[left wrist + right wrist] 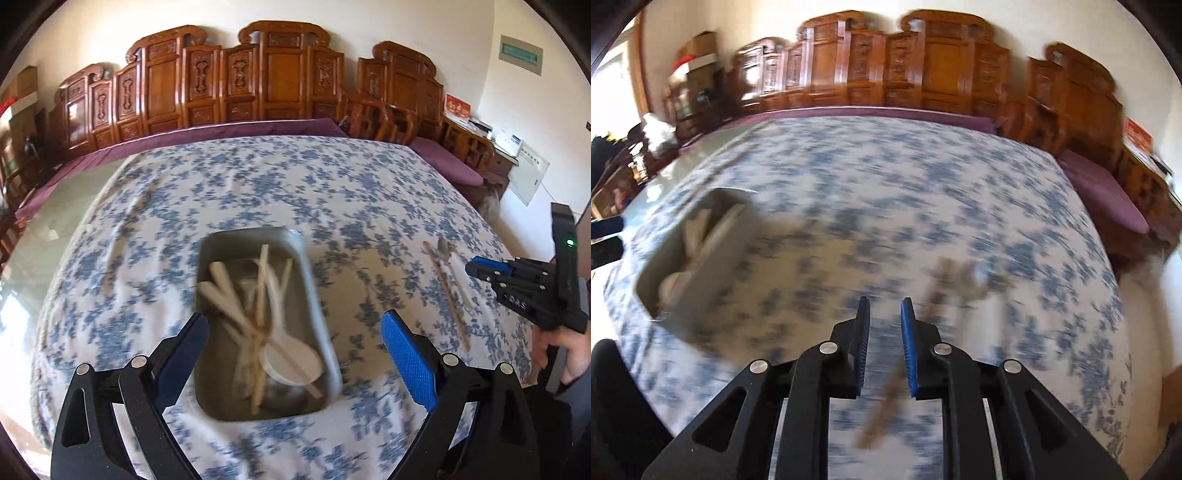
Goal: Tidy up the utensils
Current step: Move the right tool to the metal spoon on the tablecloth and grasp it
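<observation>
A grey metal tray sits on the blue-flowered tablecloth and holds several chopsticks and a white spoon. My left gripper is open and empty, with its jaws spread wide above the tray's near half. A metal spoon and a chopstick lie on the cloth to the right of the tray. My right gripper hovers over the cloth, its jaws narrowly apart and empty. The blurred chopstick and spoon lie below and just right of it. The tray shows at its left.
Carved wooden benches with purple cushions stand behind the table. The table's edges fall away at the left and right. A hand holds the right gripper at the right edge of the left wrist view.
</observation>
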`<state>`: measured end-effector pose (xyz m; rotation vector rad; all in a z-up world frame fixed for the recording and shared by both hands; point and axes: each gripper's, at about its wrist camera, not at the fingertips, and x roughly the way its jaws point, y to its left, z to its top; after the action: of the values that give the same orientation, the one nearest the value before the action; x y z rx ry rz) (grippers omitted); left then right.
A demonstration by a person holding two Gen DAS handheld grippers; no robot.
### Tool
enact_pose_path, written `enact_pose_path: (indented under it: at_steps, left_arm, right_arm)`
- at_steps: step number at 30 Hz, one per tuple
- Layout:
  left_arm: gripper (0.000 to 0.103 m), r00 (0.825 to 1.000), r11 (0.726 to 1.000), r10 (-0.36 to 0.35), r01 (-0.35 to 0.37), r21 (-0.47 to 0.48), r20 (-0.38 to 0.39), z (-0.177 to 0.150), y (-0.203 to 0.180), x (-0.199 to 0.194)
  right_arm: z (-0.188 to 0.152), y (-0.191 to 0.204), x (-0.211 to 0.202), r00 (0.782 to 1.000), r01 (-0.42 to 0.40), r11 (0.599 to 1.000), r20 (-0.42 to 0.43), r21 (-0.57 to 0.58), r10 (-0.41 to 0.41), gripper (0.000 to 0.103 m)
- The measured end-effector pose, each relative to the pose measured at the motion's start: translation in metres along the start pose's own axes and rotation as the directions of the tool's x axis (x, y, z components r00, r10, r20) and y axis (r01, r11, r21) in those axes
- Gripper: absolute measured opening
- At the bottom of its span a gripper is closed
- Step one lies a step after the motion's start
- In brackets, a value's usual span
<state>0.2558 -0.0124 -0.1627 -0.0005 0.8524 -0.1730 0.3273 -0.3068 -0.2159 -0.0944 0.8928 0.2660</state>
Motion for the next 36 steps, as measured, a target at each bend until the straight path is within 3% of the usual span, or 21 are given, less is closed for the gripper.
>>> enact_pose_path:
  at_steps: [4, 9, 11, 12, 13, 29, 30, 31, 36]
  left_arm:
    - [0.091, 1.0, 1.0, -0.01, 0.01, 0.008, 0.002, 0.005, -0.023, 0.016]
    - [0.091, 1.0, 1.0, -0.015, 0.015, 0.01, 0.004, 0.011, -0.047, 0.038]
    - [0.091, 1.0, 1.0, -0.023, 0.023, 0.008, -0.003, 0.013, -0.054, 0.047]
    - [0.091, 1.0, 1.0, -0.029, 0.029, 0.006, -0.009, 0.014, -0.057, 0.05]
    - [0.091, 0.999, 0.999, -0.033, 0.033, 0.005, -0.012, 0.014, -0.06, 0.053]
    - [0.091, 0.998, 1.0, -0.023, 0.025, 0.018, -0.064, 0.003, -0.082, 0.083]
    - [0.091, 0.998, 1.0, -0.02, 0.022, 0.022, -0.065, 0.003, -0.083, 0.084]
    - [0.091, 0.998, 0.999, -0.019, 0.021, 0.024, -0.064, 0.003, -0.084, 0.084]
    - [0.091, 0.997, 0.999, -0.026, 0.028, 0.027, -0.066, 0.003, -0.097, 0.082]
  right_arm:
    - [-0.007, -0.035, 0.025, 0.998, 0.016, 0.999, -0.057, 0.035, -0.014, 0.019]
    - [-0.007, -0.047, 0.046, 0.997, 0.036, 0.999, -0.075, 0.026, -0.034, 0.019]
    - [-0.005, -0.05, 0.053, 0.997, 0.033, 0.999, -0.067, 0.029, -0.031, 0.031]
    - [-0.003, -0.052, 0.056, 0.998, 0.031, 0.999, -0.061, 0.033, -0.029, 0.042]
    - [-0.002, -0.053, 0.058, 0.998, 0.028, 0.999, -0.058, 0.038, -0.026, 0.043]
    - [0.019, -0.049, 0.095, 0.996, 0.067, 0.998, -0.066, -0.005, -0.067, 0.043]
    - [0.019, -0.051, 0.095, 0.996, 0.059, 0.998, -0.068, 0.003, -0.059, 0.043]
    - [0.019, -0.052, 0.095, 0.997, 0.044, 0.999, -0.07, 0.012, -0.043, 0.032]
    - [0.013, -0.062, 0.087, 0.997, 0.026, 0.999, -0.08, 0.047, -0.022, 0.031]
